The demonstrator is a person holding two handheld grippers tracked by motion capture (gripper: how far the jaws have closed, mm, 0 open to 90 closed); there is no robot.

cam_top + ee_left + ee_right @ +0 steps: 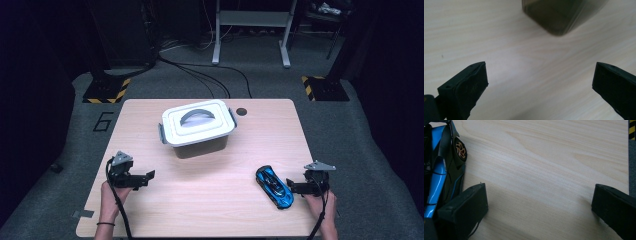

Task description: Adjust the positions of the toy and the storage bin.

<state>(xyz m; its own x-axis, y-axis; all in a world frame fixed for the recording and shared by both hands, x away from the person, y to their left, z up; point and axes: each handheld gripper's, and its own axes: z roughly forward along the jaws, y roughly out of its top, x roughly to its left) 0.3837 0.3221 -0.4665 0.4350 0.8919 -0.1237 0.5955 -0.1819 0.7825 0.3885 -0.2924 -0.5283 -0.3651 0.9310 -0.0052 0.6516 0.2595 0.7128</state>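
Just beside right gripper (291, 186), jaws apart: blue car (274, 186), at bench (210, 210) four o'clock; left gripper (148, 176) likewise agape.

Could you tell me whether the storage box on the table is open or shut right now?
Shut. The white lid sits flat on the storage box, its grey handle folded down. Whether the grey side latches are clipped is too small to tell.

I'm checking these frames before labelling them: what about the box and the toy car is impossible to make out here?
- Storage box contents: high view, hidden by the white lid and dark walls.
- Box in the left gripper view: only a blurred lower corner, cut by the top edge.
- Toy car: in the right gripper view it is cut by the left edge, partly behind a jaw.
- Latch state: too small in the high view.
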